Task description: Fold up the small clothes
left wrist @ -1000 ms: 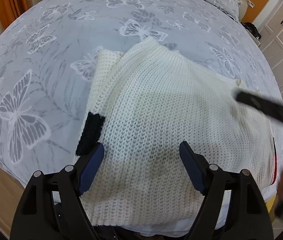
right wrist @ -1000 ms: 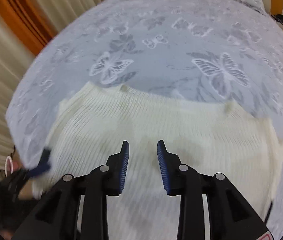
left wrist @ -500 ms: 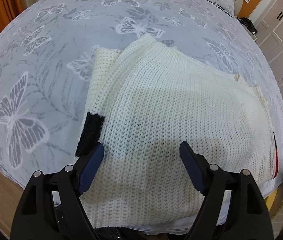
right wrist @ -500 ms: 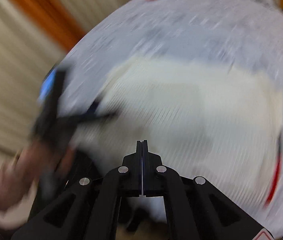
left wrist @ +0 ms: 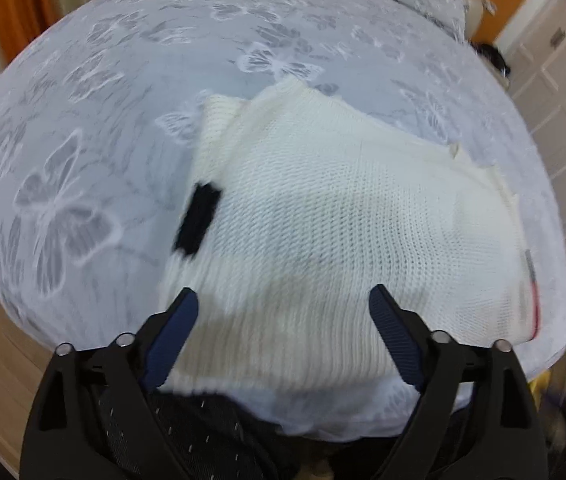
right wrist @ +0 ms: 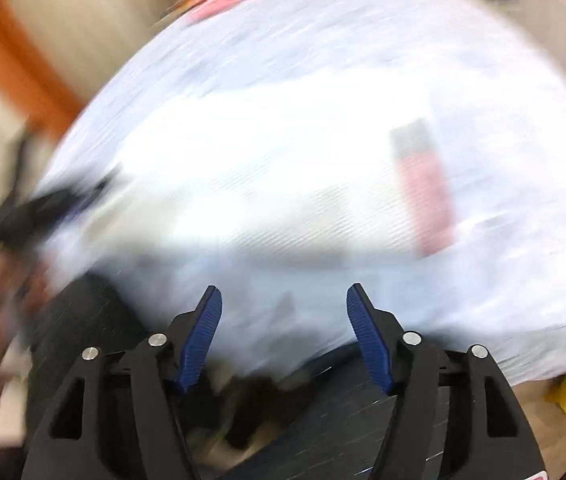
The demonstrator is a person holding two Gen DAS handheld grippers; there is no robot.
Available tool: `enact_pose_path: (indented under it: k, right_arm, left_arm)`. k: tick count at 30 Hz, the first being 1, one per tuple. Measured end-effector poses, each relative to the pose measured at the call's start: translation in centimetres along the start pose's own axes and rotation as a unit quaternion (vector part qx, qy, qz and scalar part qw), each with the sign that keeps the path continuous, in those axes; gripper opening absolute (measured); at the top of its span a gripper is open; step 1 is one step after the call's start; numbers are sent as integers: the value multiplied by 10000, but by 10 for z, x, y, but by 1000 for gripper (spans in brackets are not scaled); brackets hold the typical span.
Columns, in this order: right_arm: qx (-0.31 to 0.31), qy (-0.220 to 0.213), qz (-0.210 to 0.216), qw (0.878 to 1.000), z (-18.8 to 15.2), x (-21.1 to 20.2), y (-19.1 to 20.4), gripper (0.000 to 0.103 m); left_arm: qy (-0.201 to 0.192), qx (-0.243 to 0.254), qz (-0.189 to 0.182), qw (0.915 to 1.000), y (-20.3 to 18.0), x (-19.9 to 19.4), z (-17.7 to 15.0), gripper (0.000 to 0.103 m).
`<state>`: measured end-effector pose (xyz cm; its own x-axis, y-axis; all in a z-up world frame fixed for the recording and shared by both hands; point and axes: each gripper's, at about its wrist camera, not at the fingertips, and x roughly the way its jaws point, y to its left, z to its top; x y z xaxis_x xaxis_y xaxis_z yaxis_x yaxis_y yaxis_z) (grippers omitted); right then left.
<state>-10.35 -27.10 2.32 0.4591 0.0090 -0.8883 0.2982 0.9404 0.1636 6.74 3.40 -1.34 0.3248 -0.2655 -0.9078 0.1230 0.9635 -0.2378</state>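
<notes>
The cream knit sweater lies folded flat on the butterfly-print bed, its long axis running from the near left to the far right, a black cuff at its left edge. The left claw hovers apart over its near hem. The right claw is apart too, its view badly blurred.

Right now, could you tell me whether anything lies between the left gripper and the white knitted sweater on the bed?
Nothing visible does. The left gripper is open directly over the near part of the white sweater, which lies on the butterfly bedspread.
</notes>
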Motion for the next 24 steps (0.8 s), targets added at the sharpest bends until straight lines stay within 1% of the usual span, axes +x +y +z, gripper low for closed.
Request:
enact_pose_path:
  k: [1,2,3,5,7,9,11,14,15,16,17,18,19,20,21,23,24]
  right_arm:
    - [184,-81,-187,9996,6,2,-17,68]
    - [401,-106,-293,9987,11,6,-35,68]
    - [676,-57,-325,9972,15,15,-55,68]
    - [1057,110,-240,9941,15,31,-79,68]
    - [1451,240,129,9890,12,49,-93,68]
    - [1850,279,513,9810,13,63,-99,68]
    - [2087,327,933,9730,14,74,-97,68]
    - [2170,539,934,9702,18,91,-88,69]
    - [2150,543,888,9711,19,97,-85,69]
    - [2127,496,866,9720,19,97,-81,67]
    - [2101,429,908,9725,21,96,-78,51]
    - [2092,383,1055,9714,19,93,-80,35]
    - [2141,401,1174,9689,20,93,-81,14]
    - [2234,372,1265,9658,19,89,-83,14]
    - [2339,216,1392,9620,21,83,-86,14]
    - [2363,37,1450,9608,25,68,-88,13]
    - [2358,-33,1495,9602,25,57,-91,13]
  left_arm:
    - [19,-150,-12,9999,9,-3,-4,87]
    - [51,-271,-34,9996,18,-3,-8,88]
    - [107,-409,-74,9991,27,-1,-12,89]
    - [307,-812,-128,9961,46,8,-21,88]
    - [544,-1298,-419,9892,62,20,-29,88]
    - [593,-1607,-559,9836,67,26,-33,88]
    - [477,-1606,-578,9842,64,26,-32,88]
    - [590,-1536,-604,9845,54,36,-27,89]
    - [630,-1520,-587,9846,50,40,-24,88]
    - [651,-1494,-525,9852,48,42,-22,88]
    - [644,-1454,-467,9862,46,43,-18,78]
    - [625,-1408,-489,9868,46,42,-17,46]
    - [673,-1341,-662,9865,46,43,-14,26]
    - [774,-1441,-965,9818,49,44,-11,19]
    - [756,-1593,-1087,9783,52,42,-10,18]
    - [689,-1783,-1364,9720,61,29,-7,17]
    - [674,-1773,-1396,9719,62,23,-6,17]
